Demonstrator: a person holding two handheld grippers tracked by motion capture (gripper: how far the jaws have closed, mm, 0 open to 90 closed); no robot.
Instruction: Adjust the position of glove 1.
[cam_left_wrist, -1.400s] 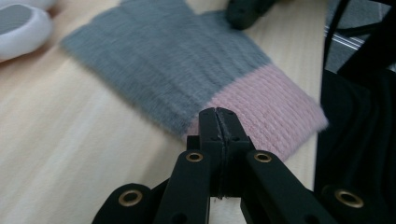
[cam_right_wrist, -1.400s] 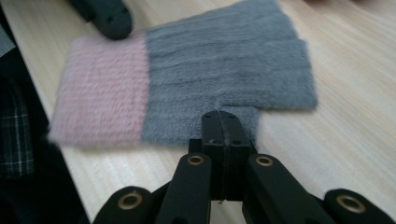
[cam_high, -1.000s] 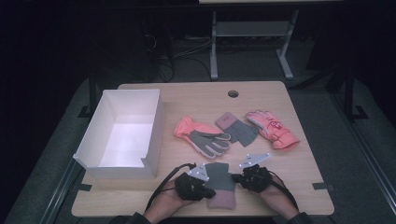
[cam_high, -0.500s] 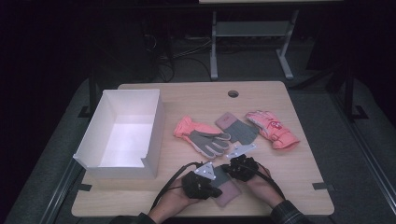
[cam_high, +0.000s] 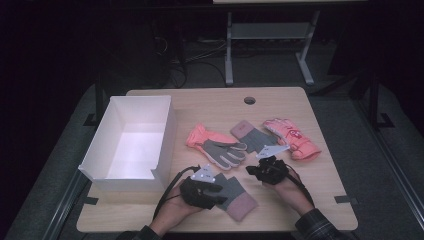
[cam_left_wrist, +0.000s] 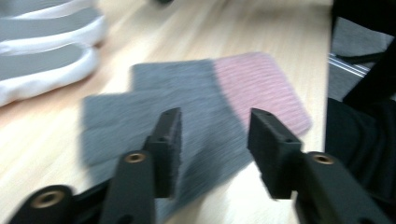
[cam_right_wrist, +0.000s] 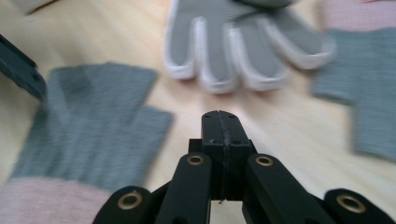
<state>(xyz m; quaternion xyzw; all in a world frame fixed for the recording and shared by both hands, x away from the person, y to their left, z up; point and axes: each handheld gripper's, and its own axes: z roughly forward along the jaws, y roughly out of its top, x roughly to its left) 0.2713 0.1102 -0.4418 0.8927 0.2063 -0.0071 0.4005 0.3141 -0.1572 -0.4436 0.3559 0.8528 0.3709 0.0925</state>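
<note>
Near the worktop's (cam_high: 150, 220) front edge lies a grey mitt (cam_high: 235, 192) with a pink cuff, flat on the wood. The left tool (cam_high: 216, 191) hovers over the mitt's grey end; its jaws have just been opening and stand about half apart, with nothing pinched between them, as the left gripper view shows: the mitt (cam_left_wrist: 196, 107) lies below the pads (cam_left_wrist: 169, 140), whether touching cannot be told. The right tool (cam_high: 251, 170) sits just right of the mitt, towards the worktop's middle, its jaws pressed together and empty; in the right gripper view the closed tip (cam_right_wrist: 222, 128) hangs over bare wood between the mitt (cam_right_wrist: 88, 135) and a grey-palmed glove (cam_right_wrist: 238, 46). That glove (cam_high: 217, 147) lies at the worktop's middle, with a second grey mitt (cam_high: 252, 137) and a pink glove (cam_high: 292, 137) towards the right edge. A white box (cam_high: 165, 135) stands along the left edge.
</note>
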